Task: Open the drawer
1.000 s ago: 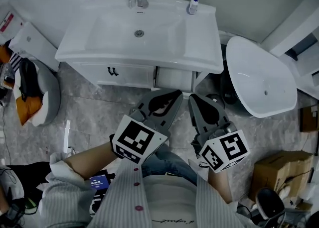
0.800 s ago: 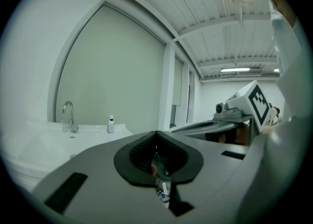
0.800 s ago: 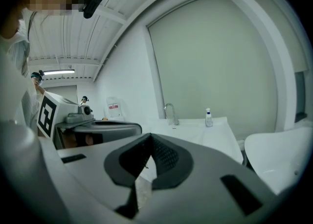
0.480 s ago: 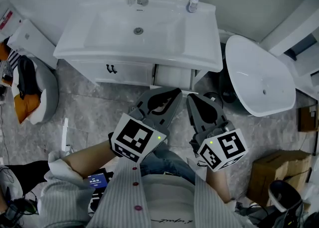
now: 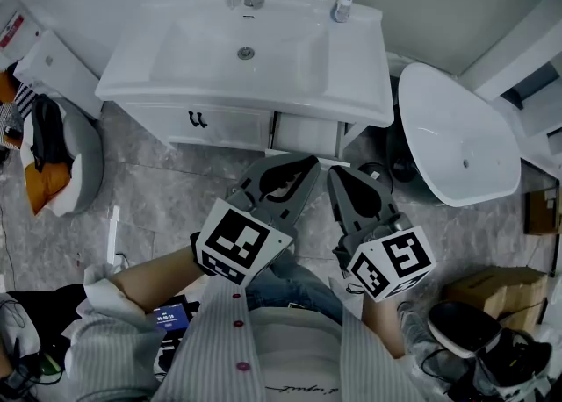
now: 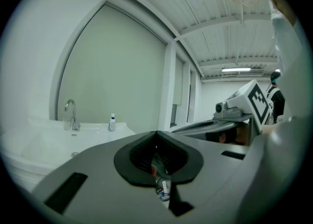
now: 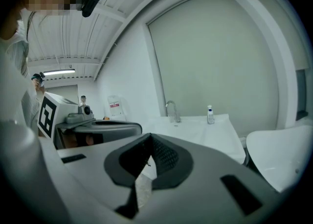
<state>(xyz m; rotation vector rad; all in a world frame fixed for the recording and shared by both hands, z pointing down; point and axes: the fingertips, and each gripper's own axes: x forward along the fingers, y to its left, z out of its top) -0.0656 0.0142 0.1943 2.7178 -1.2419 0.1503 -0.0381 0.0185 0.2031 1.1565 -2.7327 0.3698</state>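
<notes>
**Drawer shut; its handle lies ahead and to the left, on the left gripper's side**

The drawer [image 5: 224, 132] sits in the front of the white vanity [image 5: 351, 111], just under the rim of the basin [image 5: 246, 40]. Its face looks flush with the panel beside it, so it reads as closed. A small dark handle [image 5: 198, 125] is fixed near the middle of that face. It is too small in the head view to tell its shape, though the face itself runs left to right across the vanity.

Both tools are held close to the person's body, well apart from the vanity, with a stretch of grey floor [image 5: 167, 198] between. The left gripper [image 5: 303, 166] and the right gripper [image 5: 338, 177] lie side by side, their tips angled toward each other. In the left gripper view the fingers [image 6: 102, 169] meet at the tip with nothing between them. The right gripper view shows the same, its fingers [image 7: 200, 179] together and empty. Both of those cameras look up over the basin to the wall, and the drawer face falls below what they show.

From the fingertips the handle lies forward and off to the left, so the left gripper is the nearer of the two. I judge that taking the handle would call for the fingers to part and drop to the level of the drawer face.
</notes>
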